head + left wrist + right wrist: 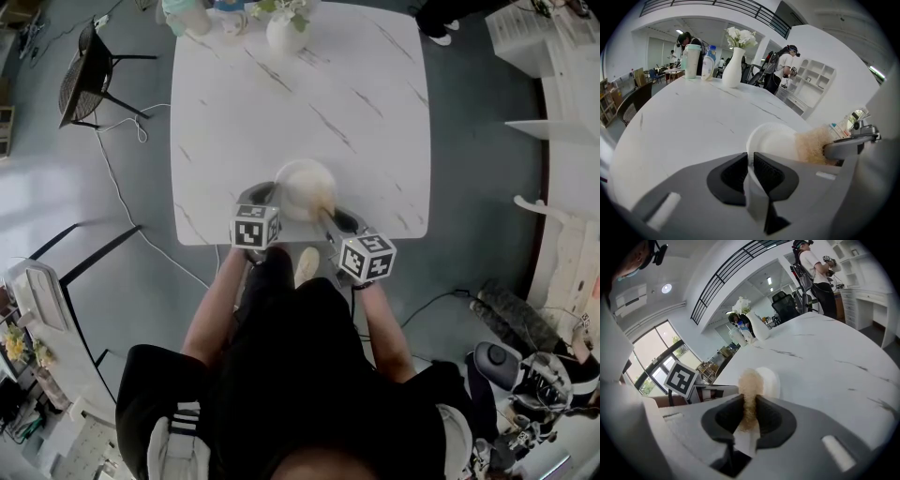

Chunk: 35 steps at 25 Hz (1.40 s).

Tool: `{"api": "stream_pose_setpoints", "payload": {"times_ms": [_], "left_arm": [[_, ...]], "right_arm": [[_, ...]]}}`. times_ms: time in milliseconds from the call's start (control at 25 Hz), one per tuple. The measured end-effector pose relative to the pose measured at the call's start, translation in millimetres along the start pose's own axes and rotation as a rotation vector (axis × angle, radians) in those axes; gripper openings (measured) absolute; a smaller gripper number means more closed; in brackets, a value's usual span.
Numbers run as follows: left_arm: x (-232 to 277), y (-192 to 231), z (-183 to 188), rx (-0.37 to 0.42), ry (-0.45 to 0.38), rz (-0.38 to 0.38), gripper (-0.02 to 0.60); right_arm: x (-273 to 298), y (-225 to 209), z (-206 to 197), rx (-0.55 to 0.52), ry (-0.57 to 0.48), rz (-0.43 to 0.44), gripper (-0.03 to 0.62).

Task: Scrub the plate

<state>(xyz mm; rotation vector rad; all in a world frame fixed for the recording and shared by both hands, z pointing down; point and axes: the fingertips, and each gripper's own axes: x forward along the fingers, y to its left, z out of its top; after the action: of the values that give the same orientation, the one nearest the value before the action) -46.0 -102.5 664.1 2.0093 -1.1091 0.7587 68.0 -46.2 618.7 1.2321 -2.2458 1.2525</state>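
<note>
From your head view, the white plate (302,183) lies on the marble table (234,122), at the middle of the table's near edge, right in front of you. Your left gripper (266,199) reaches over that edge to the plate's left rim. Your right gripper (328,217) comes in over the same edge on the right, with a tan scrubber (323,199) on the plate. A white vase (284,33) stands at the table's far edge.

In your left gripper view, the jaws are drawn close and pinch the plate's near rim. The scrubber touches the plate's right side.

In your right gripper view, the jaws clamp the scrubber, and its fuzzy end lies against the plate above the table's near edge.
</note>
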Motion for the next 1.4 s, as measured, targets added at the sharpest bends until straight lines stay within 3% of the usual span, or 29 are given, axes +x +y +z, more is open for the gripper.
{"api": "stream_pose_setpoints", "payload": {"times_ms": [440,680,960,1400], "left_arm": [[-1,0,0,0.000,-0.004,-0.005,0.048],[-4,-2,2,-0.040,-0.012,-0.026,0.051],[-15,-13,9,-0.045,-0.045,-0.077,0.216],[-42,-25,21,-0.013,-0.111,-0.065,0.209]], "right_arm": [[-9,-8,3,0.005,-0.014,-0.027,0.069],[-9,-4,3,-0.001,-0.017,-0.031,0.069],[-14,-3,9,-0.008,-0.038,-0.039,0.069],[-34,9,19,-0.051,-0.103,-0.052,0.069]]}}
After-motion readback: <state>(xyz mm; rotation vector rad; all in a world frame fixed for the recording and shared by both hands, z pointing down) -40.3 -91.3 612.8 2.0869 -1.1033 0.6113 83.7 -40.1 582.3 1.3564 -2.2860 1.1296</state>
